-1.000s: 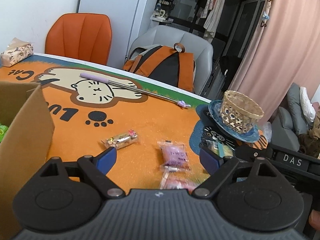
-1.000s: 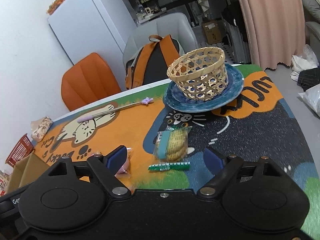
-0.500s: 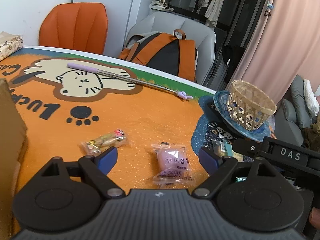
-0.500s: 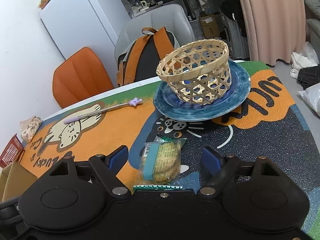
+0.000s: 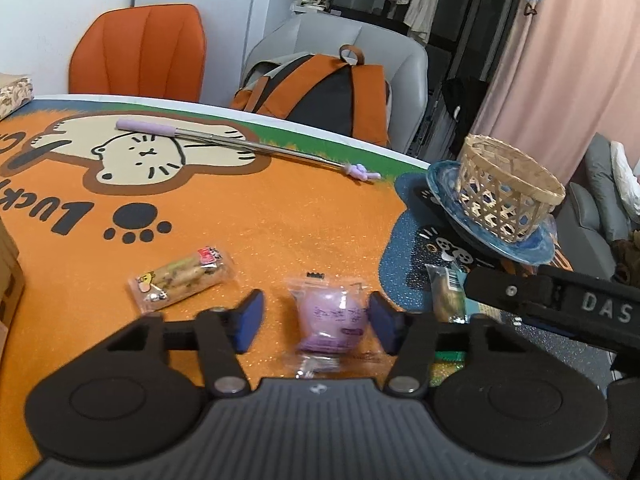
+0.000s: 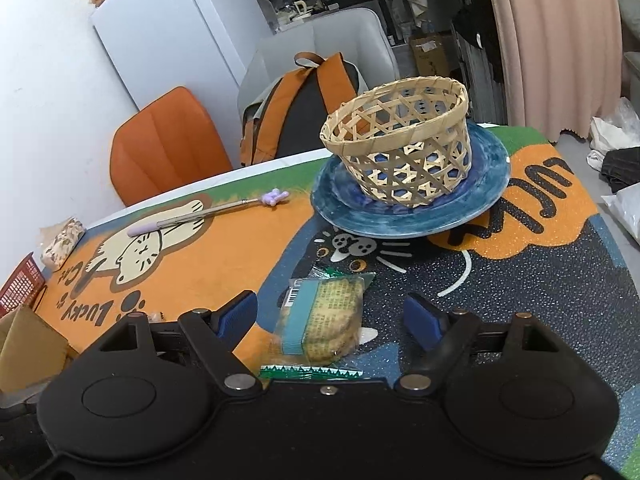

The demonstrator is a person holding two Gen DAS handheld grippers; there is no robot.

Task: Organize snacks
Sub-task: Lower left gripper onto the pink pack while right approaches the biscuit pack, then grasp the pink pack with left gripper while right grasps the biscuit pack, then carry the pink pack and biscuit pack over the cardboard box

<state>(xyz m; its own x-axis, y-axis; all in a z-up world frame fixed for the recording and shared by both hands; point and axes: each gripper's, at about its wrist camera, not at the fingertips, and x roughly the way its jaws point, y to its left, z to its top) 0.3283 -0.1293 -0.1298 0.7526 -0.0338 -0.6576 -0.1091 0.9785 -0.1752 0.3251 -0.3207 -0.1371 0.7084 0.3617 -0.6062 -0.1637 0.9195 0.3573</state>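
My left gripper [image 5: 316, 320] is open, its blue pads on either side of a purple wrapped snack [image 5: 332, 316] lying on the orange mat. A clear-wrapped biscuit bar [image 5: 182, 278] lies to its left. My right gripper [image 6: 330, 320] is open around a green-wrapped cracker pack [image 6: 322, 320] on the dark part of the mat; that pack also shows in the left wrist view [image 5: 446, 294]. A woven bamboo basket [image 6: 400, 144] stands on a blue plate [image 6: 486, 196] beyond it, also seen in the left wrist view [image 5: 504, 196].
A purple-handled metal stick [image 5: 240, 146] lies across the cat drawing. A cardboard box [image 6: 28, 344] stands at the left edge, with a red basket [image 6: 18, 288] and a tissue pack [image 6: 62, 242] behind. An orange chair [image 5: 138, 50] and a backpack [image 5: 328, 96] stand past the table's far edge.
Both grippers moved forward and lower. The purple snack now lies between the left pads, the cracker pack between the right pads. The left jaws have narrowed somewhat.
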